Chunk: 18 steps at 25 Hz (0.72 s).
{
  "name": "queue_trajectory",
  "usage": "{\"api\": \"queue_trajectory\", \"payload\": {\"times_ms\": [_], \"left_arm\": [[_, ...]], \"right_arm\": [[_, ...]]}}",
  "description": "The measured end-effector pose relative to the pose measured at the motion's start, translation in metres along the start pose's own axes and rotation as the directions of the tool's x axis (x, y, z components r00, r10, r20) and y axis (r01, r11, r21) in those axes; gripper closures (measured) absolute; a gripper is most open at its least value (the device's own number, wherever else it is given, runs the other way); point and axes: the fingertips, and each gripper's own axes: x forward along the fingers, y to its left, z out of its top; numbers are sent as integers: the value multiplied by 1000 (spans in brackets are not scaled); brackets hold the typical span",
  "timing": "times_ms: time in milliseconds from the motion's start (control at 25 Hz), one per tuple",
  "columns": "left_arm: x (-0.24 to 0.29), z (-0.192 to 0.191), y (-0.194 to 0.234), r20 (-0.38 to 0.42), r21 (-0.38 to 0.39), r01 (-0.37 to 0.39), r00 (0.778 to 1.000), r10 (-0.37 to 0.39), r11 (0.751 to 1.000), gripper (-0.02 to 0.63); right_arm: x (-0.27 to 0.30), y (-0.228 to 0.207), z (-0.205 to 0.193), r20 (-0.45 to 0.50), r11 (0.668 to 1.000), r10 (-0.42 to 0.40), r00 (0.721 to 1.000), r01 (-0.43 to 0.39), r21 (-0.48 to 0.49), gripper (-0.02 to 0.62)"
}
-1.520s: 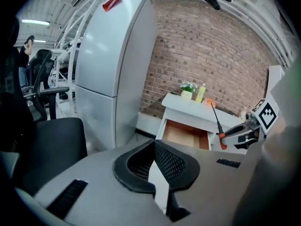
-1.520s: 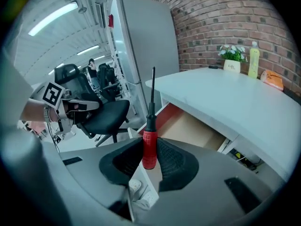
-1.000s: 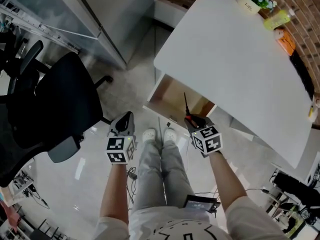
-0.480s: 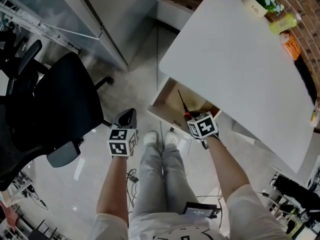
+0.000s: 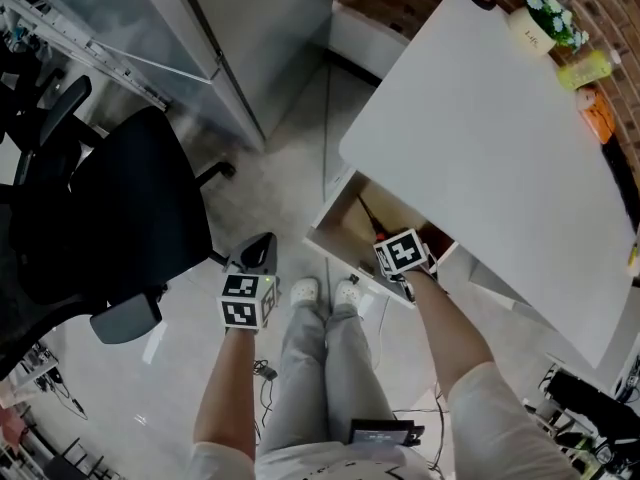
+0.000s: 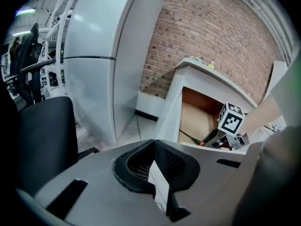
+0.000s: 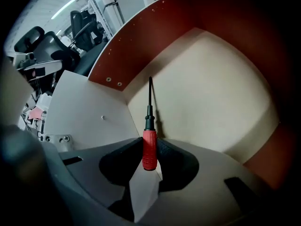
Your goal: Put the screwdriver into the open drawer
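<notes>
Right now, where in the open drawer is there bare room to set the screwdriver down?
The visible drawer floor is bare, bordered by its reddish walls; only the screwdriver in the right gripper hangs over it. Nowhere crowded.

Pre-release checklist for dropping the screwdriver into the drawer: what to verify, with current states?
1. Right gripper clamped on the screwdriver's red handle: ok.
2. Drawer open: ok.
3. Screwdriver shaft pointing down inside the drawer walls: ok.
4. Drawer floor below bare: ok, in the part that shows.
5. Tip resting on the drawer floor: cannot tell.
6. Left gripper empty, jaws together, off to the side of the drawer: ok.
</notes>
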Motion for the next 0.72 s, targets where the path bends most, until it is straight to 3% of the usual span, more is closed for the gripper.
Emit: {"api": "queue_trajectory", "payload": {"times_ms": [280,480,640,720], "left_arm": [[-2,-7,6,-14,-8,-3,1000,3,1000,595],[-1,-6,7,-16,-13,-4,1000,3,1000,595],[-6,-2,4,-22,-7,0,1000,-1,1000,595],[-9,2,3,-24,-5,1,1000,-1,1000,595]], "right_arm": [[11,-6,-1,-32,999,-53,998,53,7,499],[12,-3,-3,-29,999,-52,998,53,7,429],[7,29,-4,-3,993,88,996,-87,76,428],[-3,25,-2,5,996,55,998,-55,73,428]]}}
